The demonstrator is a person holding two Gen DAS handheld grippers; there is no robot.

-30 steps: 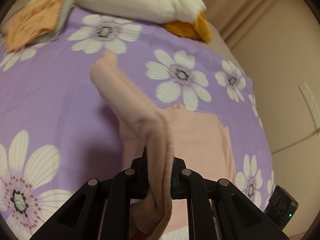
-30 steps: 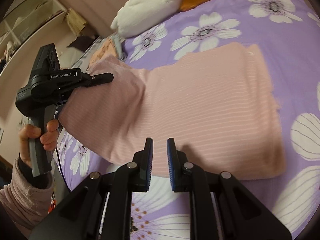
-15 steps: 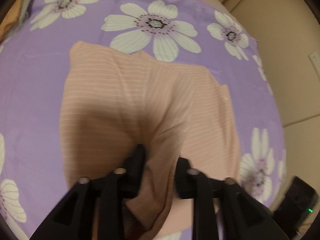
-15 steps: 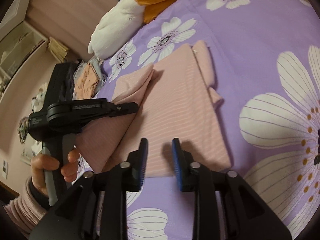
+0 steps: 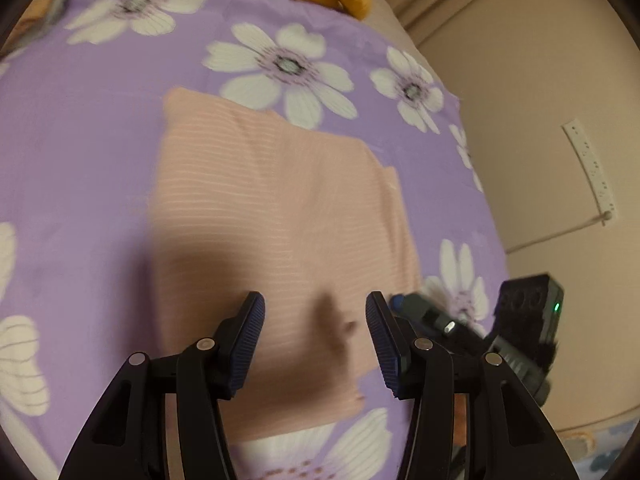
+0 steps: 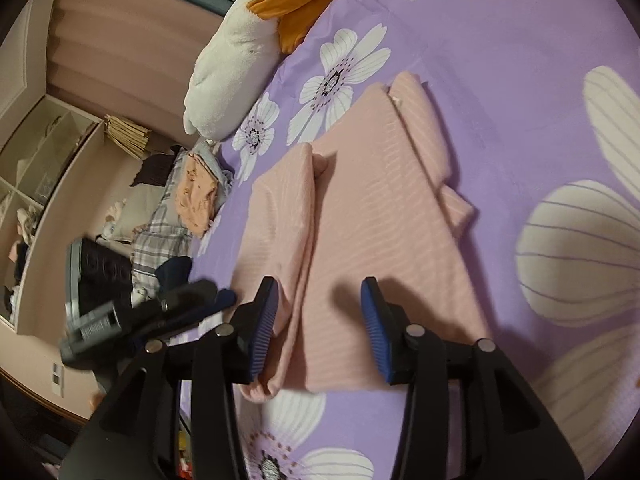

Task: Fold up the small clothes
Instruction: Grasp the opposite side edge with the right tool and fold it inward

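Pink top (image 5: 276,216) now lies dropped and folded on the bedspread (image 5: 80,140); your left claw (image 5: 316,336) and right claw (image 6: 318,320) are spreading, empty—next fold.

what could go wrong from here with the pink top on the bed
1. The left gripper and right gripper, jaws opening, hang low over the pink top; a fingertip could snag the near edge and drag the fold open.
2. The folded-in strip along the top's left side lies loose and bulged, so it may flop back out.
3. The two grippers are close together and might bump.
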